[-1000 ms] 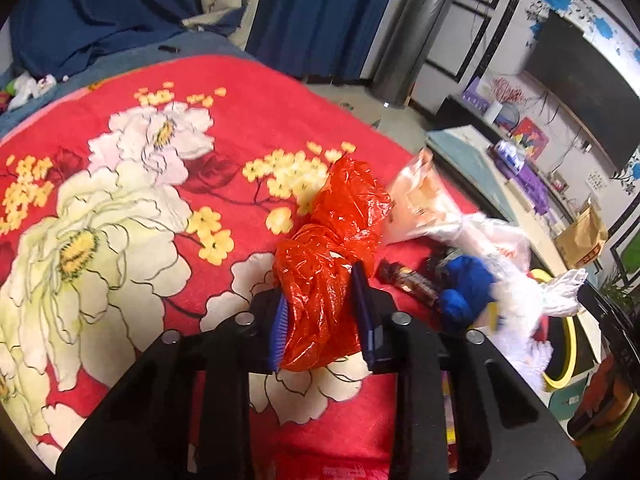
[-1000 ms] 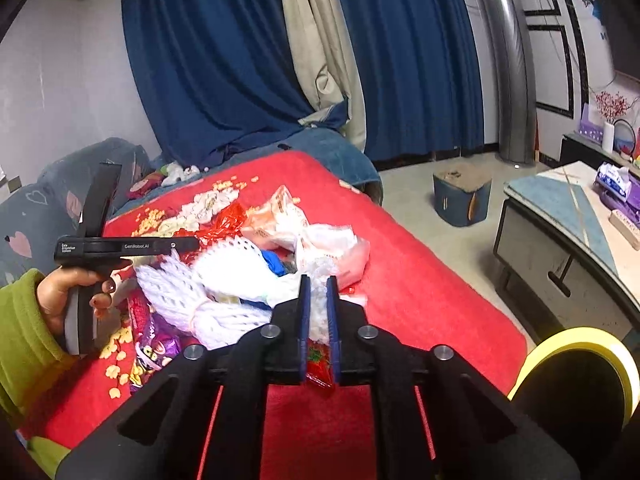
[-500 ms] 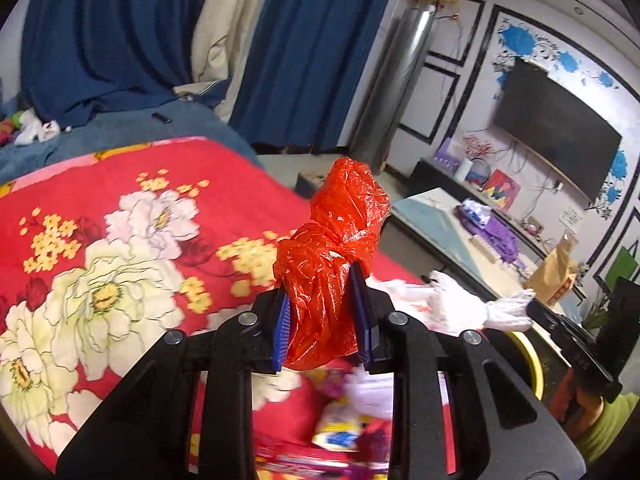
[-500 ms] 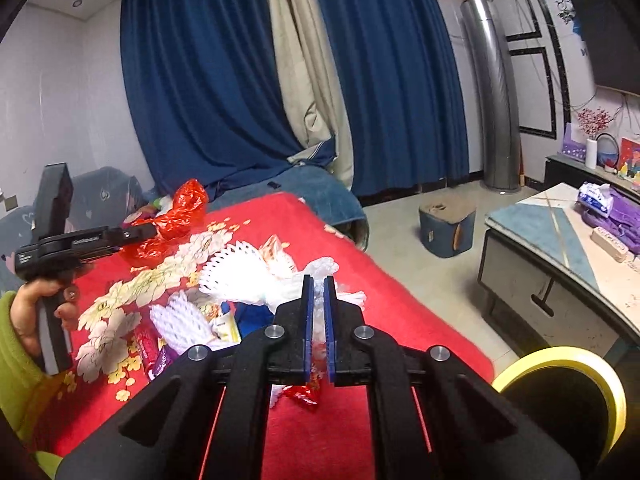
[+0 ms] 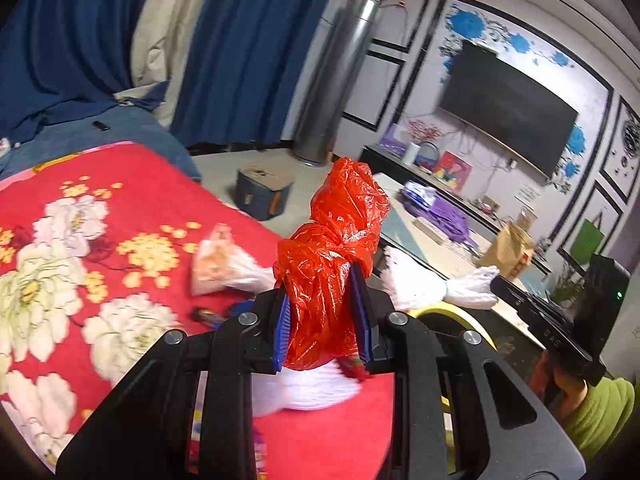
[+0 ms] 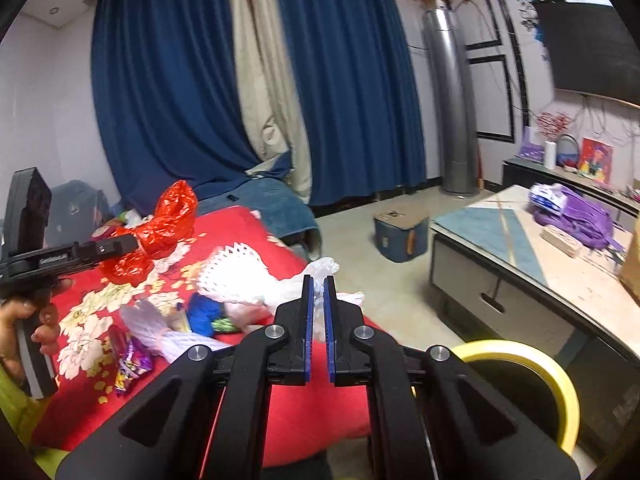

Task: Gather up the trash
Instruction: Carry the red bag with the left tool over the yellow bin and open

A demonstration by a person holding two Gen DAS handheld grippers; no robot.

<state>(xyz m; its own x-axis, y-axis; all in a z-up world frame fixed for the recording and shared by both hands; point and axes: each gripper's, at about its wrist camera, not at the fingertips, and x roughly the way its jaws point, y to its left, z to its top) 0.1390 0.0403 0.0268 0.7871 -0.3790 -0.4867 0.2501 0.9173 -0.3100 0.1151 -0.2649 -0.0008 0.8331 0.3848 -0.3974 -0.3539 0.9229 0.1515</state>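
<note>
My left gripper point(image 5: 322, 296) is shut on a crumpled red plastic bag point(image 5: 336, 256), held up above the red flowered blanket point(image 5: 100, 216). The right wrist view shows that same gripper point(image 6: 120, 246) and red bag point(image 6: 168, 224) at the left, in a person's hand. My right gripper point(image 6: 318, 292) is shut on a bunch of thin white plastic point(image 6: 322, 270) that hangs toward the bed. In the left wrist view the right gripper point(image 5: 498, 282) holds this white bunch point(image 5: 468, 286) at the right. A yellow-rimmed black bin point(image 6: 524, 364) stands by the bed's edge.
Several bits of trash lie on the blanket: white foam nets point(image 6: 232, 268), a blue lump point(image 6: 204, 312), purple wrappers point(image 6: 132, 360), a clear bag point(image 5: 216, 256). A low table point(image 6: 520, 248) stands to the right. A small box stool point(image 6: 400, 236) sits on the floor.
Both grippers have risen and swung right, away from the trash pile. The red bag has come up off the blanket, and the white bunch has been pulled up with the right gripper.
</note>
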